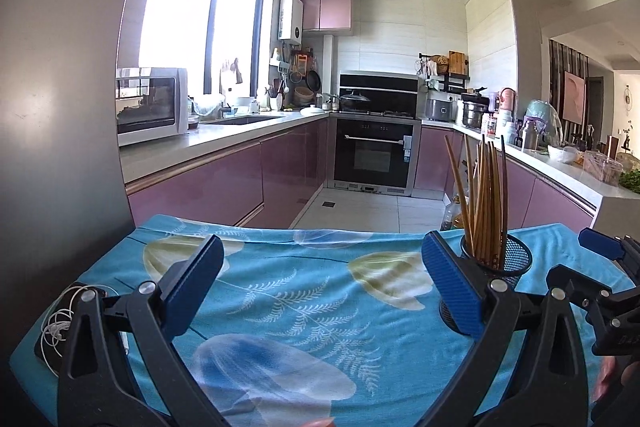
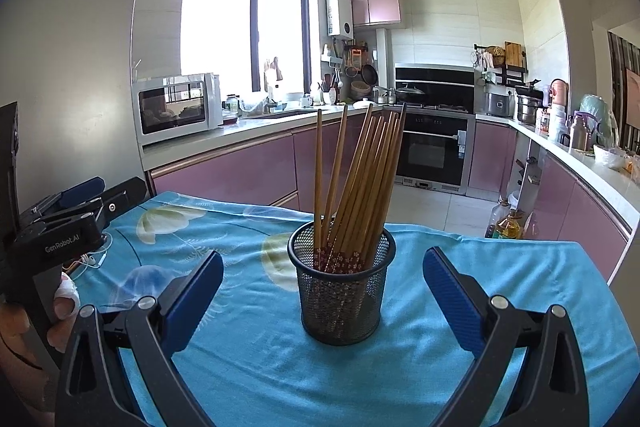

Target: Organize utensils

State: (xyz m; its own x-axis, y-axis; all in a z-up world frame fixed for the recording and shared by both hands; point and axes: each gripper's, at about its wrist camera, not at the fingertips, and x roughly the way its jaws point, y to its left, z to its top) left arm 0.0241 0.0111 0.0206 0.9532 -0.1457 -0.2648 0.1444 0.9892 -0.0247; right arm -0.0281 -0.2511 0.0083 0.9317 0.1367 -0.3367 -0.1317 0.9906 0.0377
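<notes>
The right gripper (image 2: pixel 322 301) is nearest, its jaws released wide over the blue cloth (image 2: pixel 256 347) on the bench, and the left gripper (image 1: pixel 322 283) is released too, holding nothing. The black mesh cup (image 2: pixel 340 299) sits at 12 o'clock between the right jaws, with the chopsticks (image 2: pixel 360 171) leaning toward 1 o'clock. To tidy them well, I think the jaws should pinch gently near the stick tops so the cup does not tip.
</notes>
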